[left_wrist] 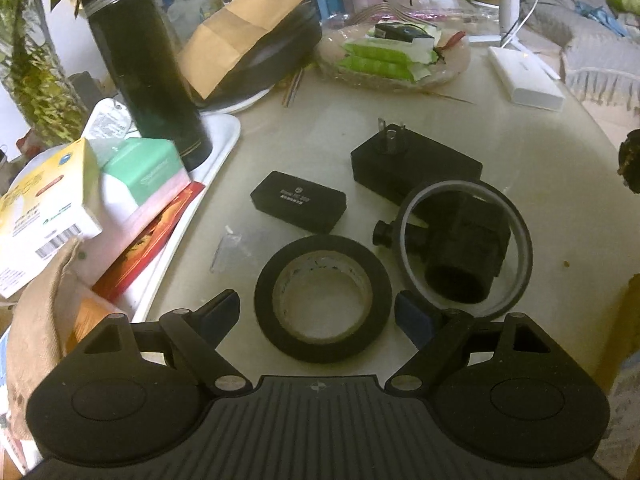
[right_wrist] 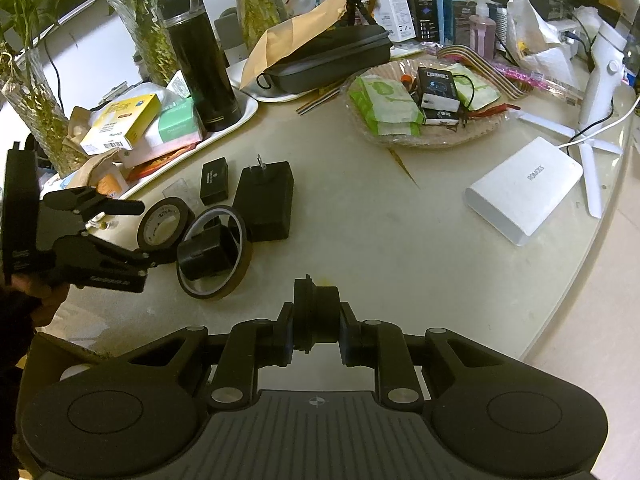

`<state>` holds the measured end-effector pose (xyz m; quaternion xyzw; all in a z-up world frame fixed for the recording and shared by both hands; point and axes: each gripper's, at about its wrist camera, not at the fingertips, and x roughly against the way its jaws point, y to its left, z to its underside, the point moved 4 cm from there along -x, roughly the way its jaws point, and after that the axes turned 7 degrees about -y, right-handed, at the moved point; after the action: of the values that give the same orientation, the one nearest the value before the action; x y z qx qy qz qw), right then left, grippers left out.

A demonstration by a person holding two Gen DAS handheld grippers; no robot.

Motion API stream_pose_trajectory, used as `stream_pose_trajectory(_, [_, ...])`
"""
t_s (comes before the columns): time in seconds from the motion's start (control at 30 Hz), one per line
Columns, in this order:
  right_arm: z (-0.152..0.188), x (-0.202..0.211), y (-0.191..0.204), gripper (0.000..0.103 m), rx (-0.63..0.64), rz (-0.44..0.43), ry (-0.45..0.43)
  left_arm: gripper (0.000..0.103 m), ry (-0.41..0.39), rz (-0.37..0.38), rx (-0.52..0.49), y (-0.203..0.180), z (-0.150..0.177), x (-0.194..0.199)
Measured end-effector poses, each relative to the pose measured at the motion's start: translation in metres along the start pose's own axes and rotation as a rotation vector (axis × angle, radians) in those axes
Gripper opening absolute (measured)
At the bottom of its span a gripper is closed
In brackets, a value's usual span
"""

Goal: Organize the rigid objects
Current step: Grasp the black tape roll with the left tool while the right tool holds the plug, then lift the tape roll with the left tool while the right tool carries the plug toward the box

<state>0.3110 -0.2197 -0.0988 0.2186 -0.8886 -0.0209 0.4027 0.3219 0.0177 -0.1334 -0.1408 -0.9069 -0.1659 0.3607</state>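
Left gripper (left_wrist: 318,312) stands open astride the tape roll (left_wrist: 323,299), at 6 o'clock from the small case (left_wrist: 298,201). Lower squarely, then close evenly. Right gripper (right_wrist: 316,334) clamps a black cylinder (right_wrist: 316,312).

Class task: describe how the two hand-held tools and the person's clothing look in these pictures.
Both the left tool and right tool are matte black, with ribbed bases, round side discs, silver pivot pins and linkage arms. The left fingers carry dark blue pads. A dark sleeve shows.
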Motion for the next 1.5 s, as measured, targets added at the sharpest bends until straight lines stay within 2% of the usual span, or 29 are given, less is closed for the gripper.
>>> stream_pose_trajectory(0.1, [0.001, 0.000, 0.001, 0.024, 0.008, -0.003, 0.002, 0.083, 0.008, 0.012, 0.011, 0.001, -0.001, -0.003])
stream_pose_trajectory(0.2, [0.001, 0.001, 0.001, 0.024, 0.009, -0.003, 0.001, 0.073, 0.008, 0.025, 0.036, 0.003, -0.002, -0.004])
stream_pose_trajectory(0.4, [0.001, 0.002, 0.000, 0.024, 0.005, -0.007, -0.005, 0.073, 0.015, 0.019, 0.042, 0.001, -0.002, -0.004])
stream_pose_trajectory(0.6, [0.000, 0.004, -0.001, 0.024, -0.010, -0.008, -0.013, 0.073, -0.013, -0.011, 0.058, 0.006, 0.000, 0.011])
stream_pose_trajectory(0.9, [-0.001, 0.008, 0.001, 0.024, 0.008, -0.003, -0.024, 0.073, -0.041, -0.046, 0.158, 0.012, 0.000, 0.048])
stream_pose_trajectory(1.13, [-0.002, 0.019, 0.009, 0.024, 0.040, 0.013, -0.035, 0.073, -0.060, -0.041, 0.259, 0.011, -0.002, 0.077])
stream_pose_trajectory(1.5, [0.001, 0.048, 0.023, 0.024, 0.057, -0.007, -0.041, 0.073, -0.057, -0.043, 0.301, -0.008, -0.001, 0.116])
